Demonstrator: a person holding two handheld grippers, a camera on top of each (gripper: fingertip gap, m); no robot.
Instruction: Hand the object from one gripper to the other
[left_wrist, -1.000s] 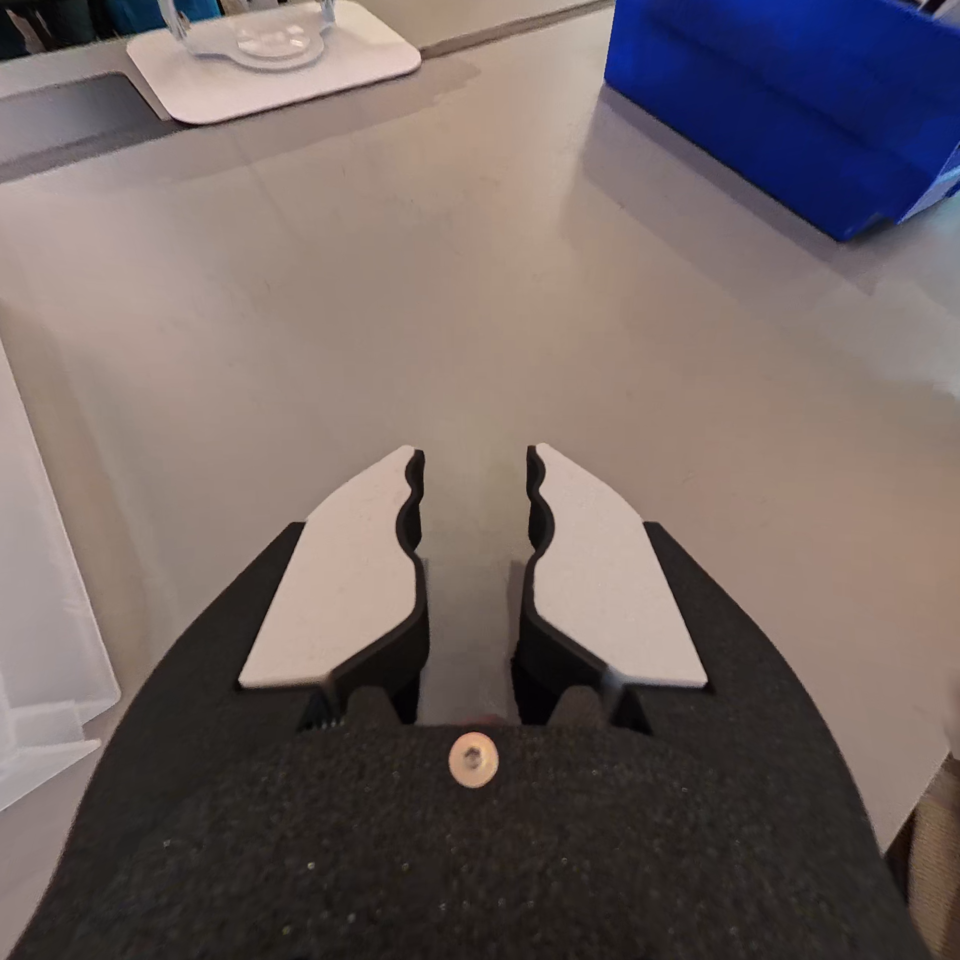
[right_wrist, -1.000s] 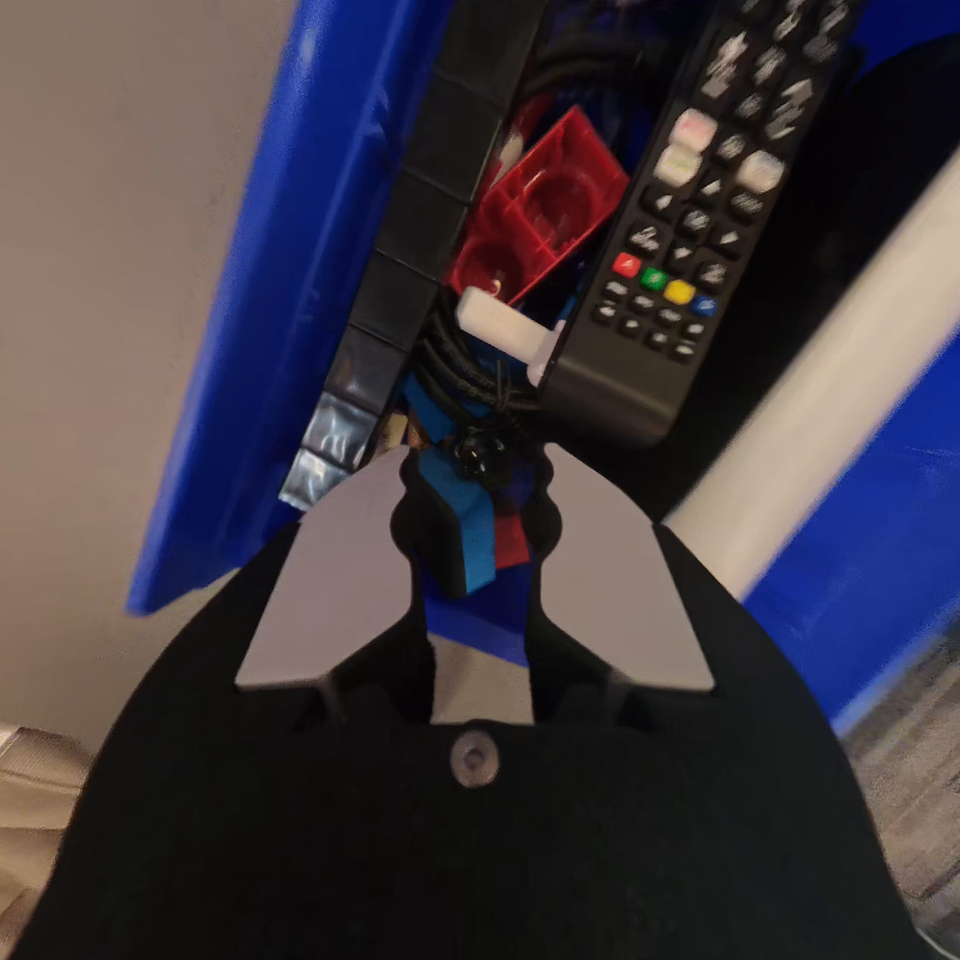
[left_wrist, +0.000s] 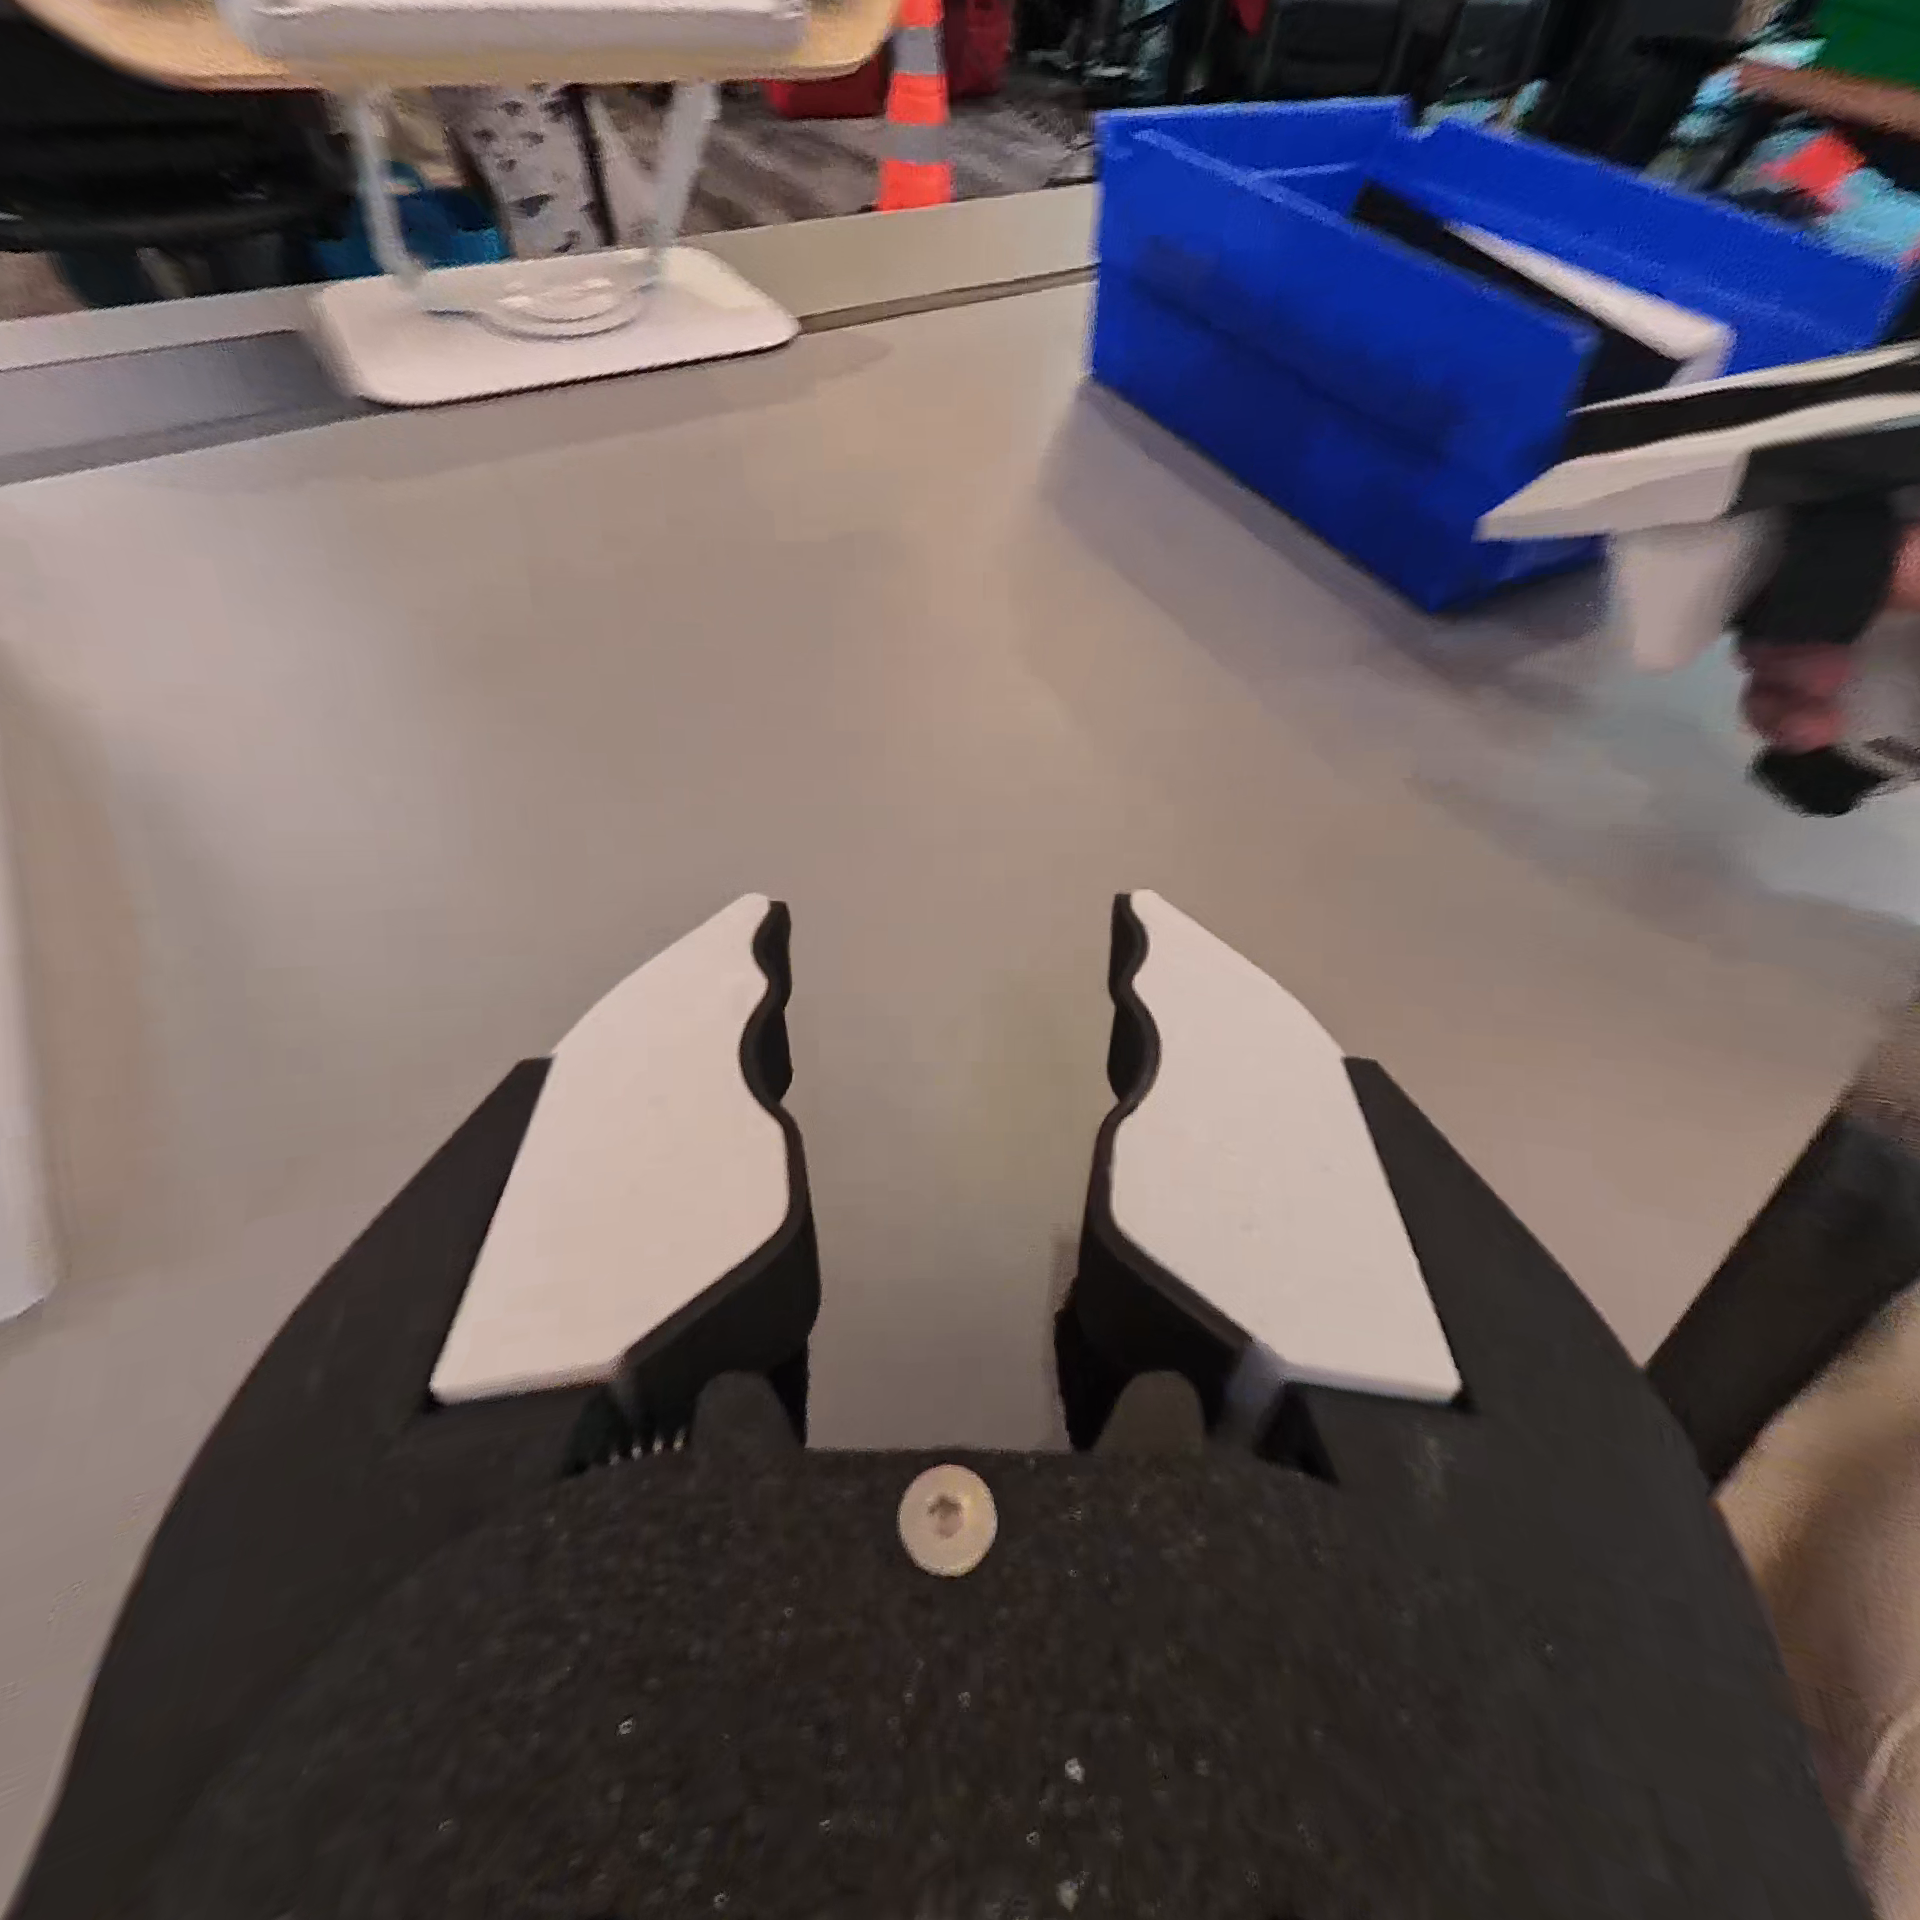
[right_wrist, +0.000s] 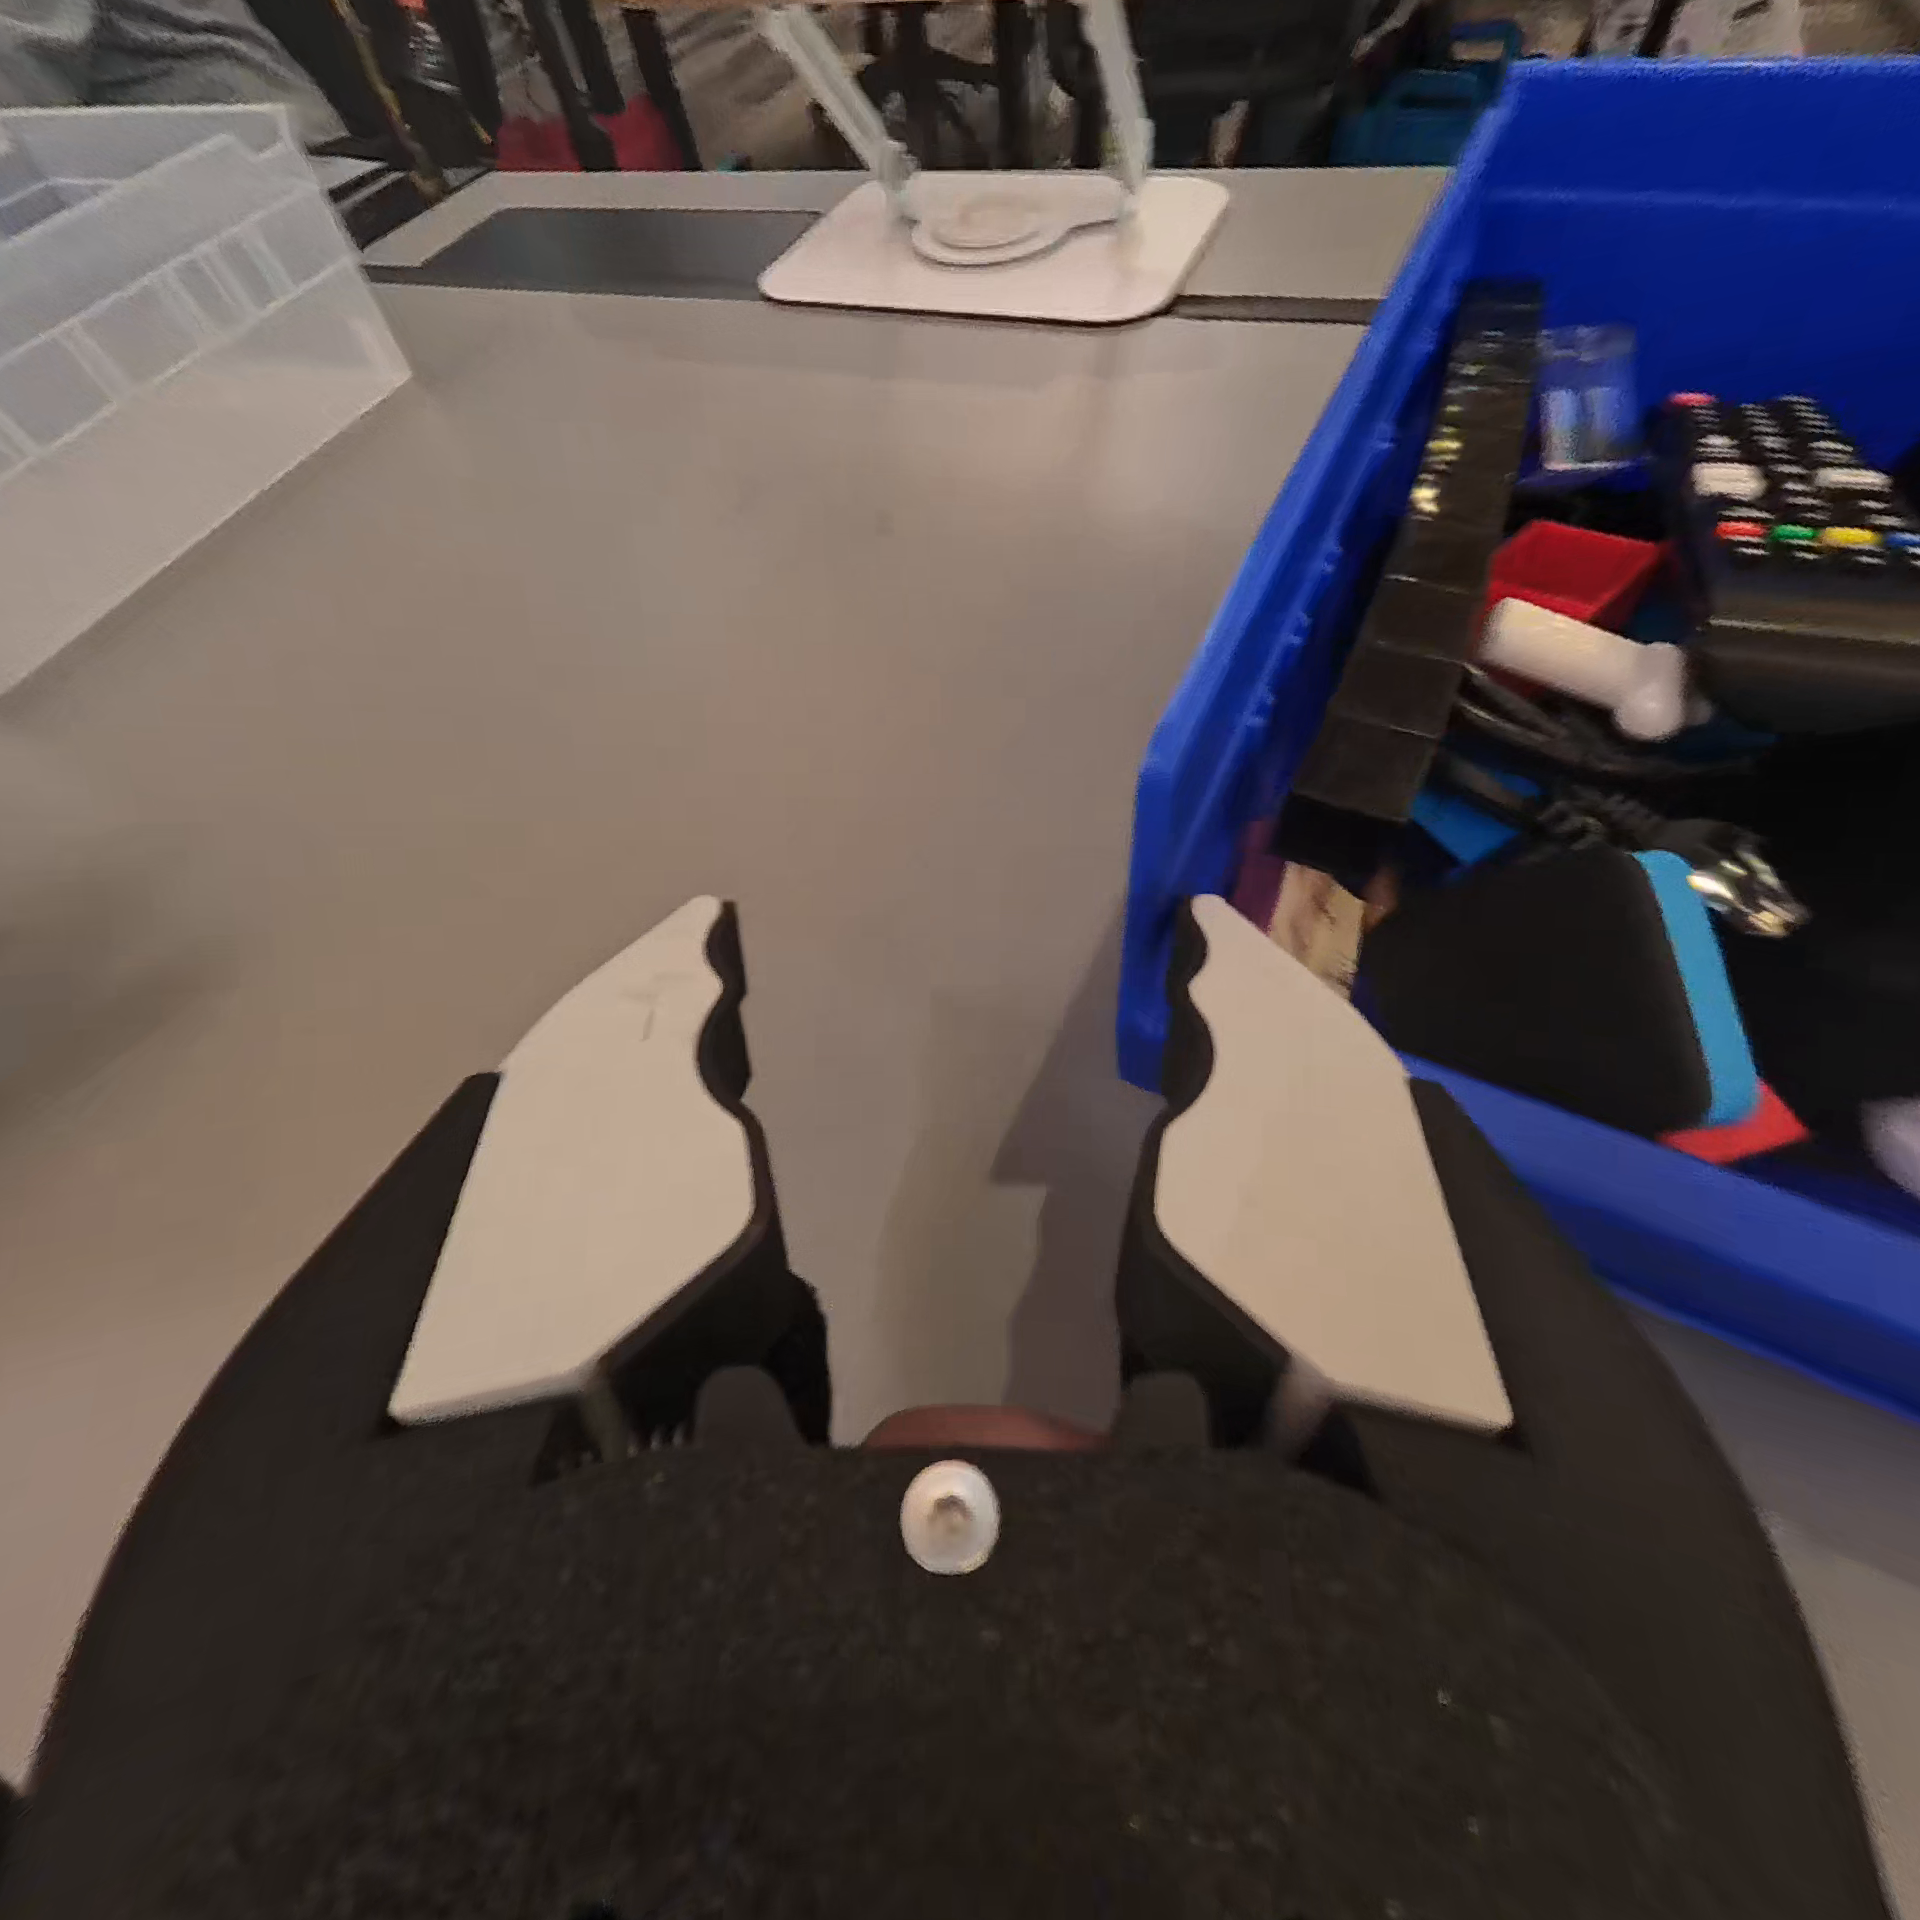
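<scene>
My left gripper (left_wrist: 945, 914) is open and empty, low over the grey table (left_wrist: 727, 675). My right gripper (right_wrist: 961, 914) is wide open and empty, just outside the near left corner of the blue bin (right_wrist: 1247, 727). It also shows blurred at the right edge of the left wrist view (left_wrist: 1621, 488). A black and blue piece with a red corner (right_wrist: 1538, 987) lies in the bin, to the right of my right fingers. A remote control (right_wrist: 1808, 540), a red block (right_wrist: 1569, 571), a black segmented strip (right_wrist: 1434, 582) and a white cylinder (right_wrist: 1579, 665) also lie in the bin.
The blue bin stands at the right in the left wrist view (left_wrist: 1330, 364). A white stand base (right_wrist: 997, 249) sits at the table's far edge and also shows in the left wrist view (left_wrist: 551, 322). A clear plastic organiser (right_wrist: 156, 343) stands at the left. The clear plastic organiser (right_wrist: 156, 343) is closer to my left gripper, around 30 cm from its tips; the right tips are 45 cm off.
My right gripper has pulled back out of the bin, opened wide and no longer has the black and blue piece between its jaws. My left gripper has opened wider and tilted up.
</scene>
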